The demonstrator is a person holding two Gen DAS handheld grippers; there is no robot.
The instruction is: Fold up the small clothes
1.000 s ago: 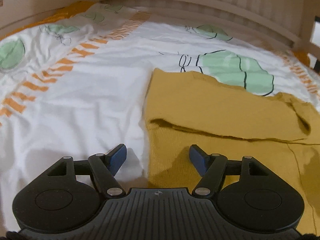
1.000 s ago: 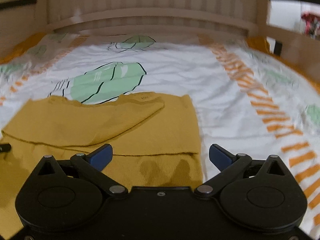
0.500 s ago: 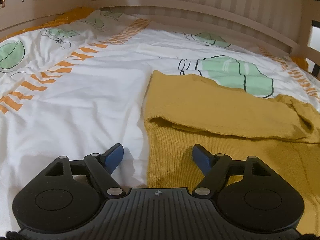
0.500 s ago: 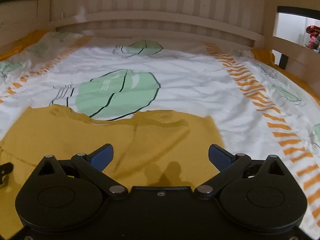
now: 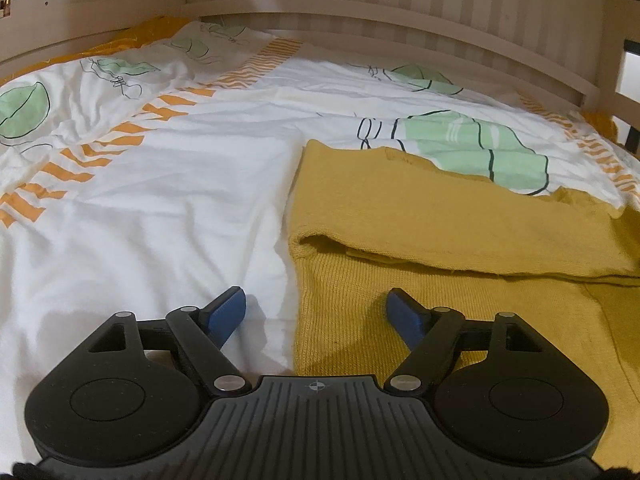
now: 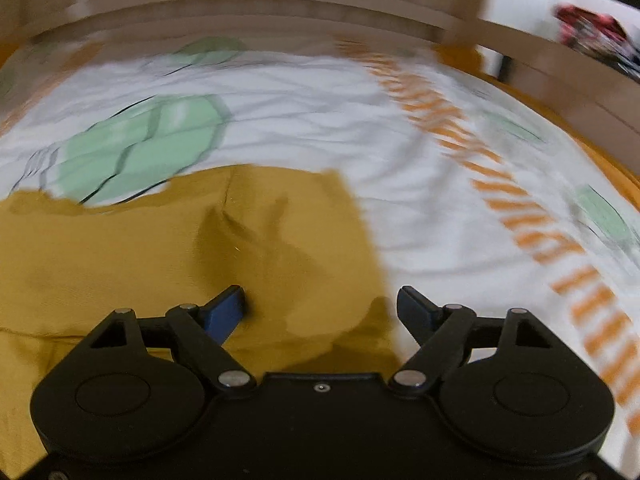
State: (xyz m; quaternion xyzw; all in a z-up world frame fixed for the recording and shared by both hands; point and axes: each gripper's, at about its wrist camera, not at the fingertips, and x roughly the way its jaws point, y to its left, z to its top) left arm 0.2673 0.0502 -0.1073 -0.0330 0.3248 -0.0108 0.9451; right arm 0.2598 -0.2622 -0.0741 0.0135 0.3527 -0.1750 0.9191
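A mustard-yellow knitted sweater (image 5: 440, 216) lies flat on a white quilt printed with green leaves and orange stripes (image 5: 160, 200), filling the right half of the left wrist view, with one part folded across its upper section so that a doubled edge runs across the middle right of the frame. The left gripper (image 5: 316, 312), black with blue pads, sits at the bottom centre of that view with its jaws spread wide and released, grasping nothing; the sweater's left edge passes between them, so the left pad is over bare quilt and the right pad over the knit. In the blurred right wrist view the same sweater (image 6: 180, 248) occupies the lower left and centre, its right edge falling between the jaws of the right gripper (image 6: 322, 306). Those jaws are closing but stand well apart, and the pads do not press on the fabric. A pale wooden slatted bed rail (image 5: 400, 12) curves across the top of both views behind the quilt.
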